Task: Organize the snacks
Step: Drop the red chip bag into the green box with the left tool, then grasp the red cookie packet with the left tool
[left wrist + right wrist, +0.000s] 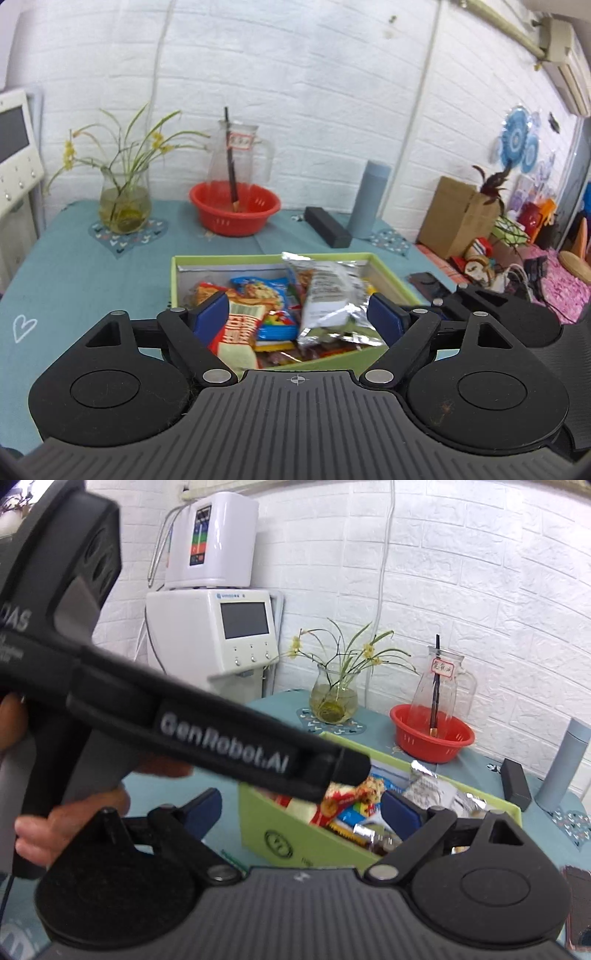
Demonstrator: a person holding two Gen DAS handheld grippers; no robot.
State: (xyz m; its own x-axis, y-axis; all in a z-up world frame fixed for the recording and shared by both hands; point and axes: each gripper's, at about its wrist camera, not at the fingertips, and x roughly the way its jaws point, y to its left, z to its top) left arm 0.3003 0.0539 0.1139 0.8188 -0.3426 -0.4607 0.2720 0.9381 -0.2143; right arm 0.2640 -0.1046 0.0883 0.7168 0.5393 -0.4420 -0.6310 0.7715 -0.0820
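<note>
A light green box (pixel 391 273) on the teal tablecloth holds several snack packets. A silver foil packet (pixel 332 295) leans upright in it, beside a blue packet (pixel 269 295) and a red-and-white packet (pixel 240 328). My left gripper (pixel 297 314) hangs open just above the box's near side, with no pad pressing on a packet. My right gripper (pixel 303 806) is open too, over the near corner of the green box (pixel 295 834). The left gripper's black body (pixel 221 734) crosses the right wrist view, held by a hand (pixel 33 834).
Behind the box stand a red basket (pixel 234 210) with a glass jug, a vase of flowers (pixel 123 206), a grey-blue bottle (pixel 369 199) and a black case (pixel 327 225). A cardboard box (pixel 454 214) and clutter lie at the right. White machines (pixel 214 635) stand at the left.
</note>
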